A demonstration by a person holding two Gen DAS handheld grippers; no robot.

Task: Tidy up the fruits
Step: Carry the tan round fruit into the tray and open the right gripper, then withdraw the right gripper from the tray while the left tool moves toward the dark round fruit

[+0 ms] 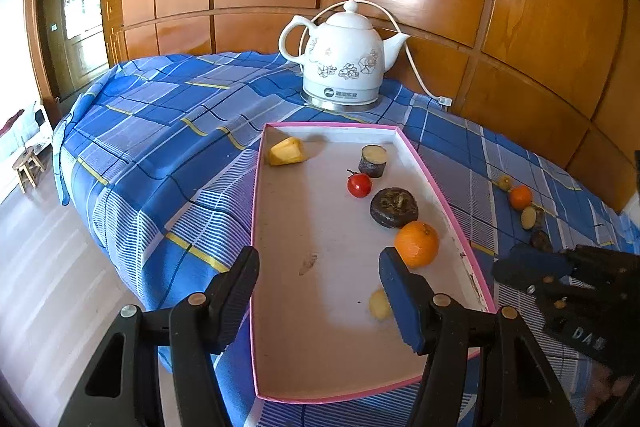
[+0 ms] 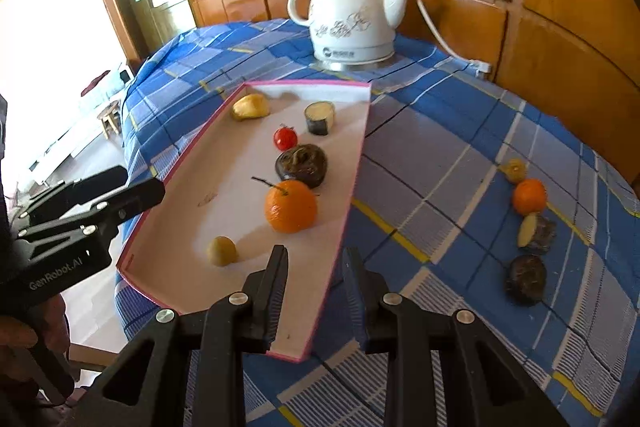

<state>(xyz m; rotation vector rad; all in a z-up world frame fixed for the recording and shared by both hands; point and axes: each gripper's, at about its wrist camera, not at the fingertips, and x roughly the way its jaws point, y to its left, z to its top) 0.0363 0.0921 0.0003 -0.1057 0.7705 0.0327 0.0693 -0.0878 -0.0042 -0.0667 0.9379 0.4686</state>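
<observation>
A pink-rimmed white tray (image 1: pixel 256 211) (image 2: pixel 352 187) lies on the blue checked cloth. In it are a yellow piece (image 1: pixel 286 151) (image 2: pixel 251 106), a cut dark-skinned piece (image 1: pixel 373 160) (image 2: pixel 319 117), a cherry tomato (image 1: pixel 359 184) (image 2: pixel 285 137), a dark round fruit (image 1: pixel 394 207) (image 2: pixel 302 165), an orange (image 1: pixel 417 243) (image 2: pixel 291 205) and a small yellow fruit (image 1: pixel 379 303) (image 2: pixel 222 250). My left gripper (image 1: pixel 320 301) (image 2: pixel 140 187) is open and empty over the tray's near end. My right gripper (image 2: pixel 316 291) (image 1: pixel 520 267) is open and empty at the tray's right rim.
Loose on the cloth to the right of the tray lie a small yellow fruit (image 2: pixel 514 169), a second orange (image 2: pixel 529 195) (image 1: pixel 520 196), a cut pale piece (image 2: pixel 534 231) and a dark round fruit (image 2: pixel 525 279). A white kettle (image 1: pixel 344 61) (image 2: pixel 352 15) with a cord stands behind the tray.
</observation>
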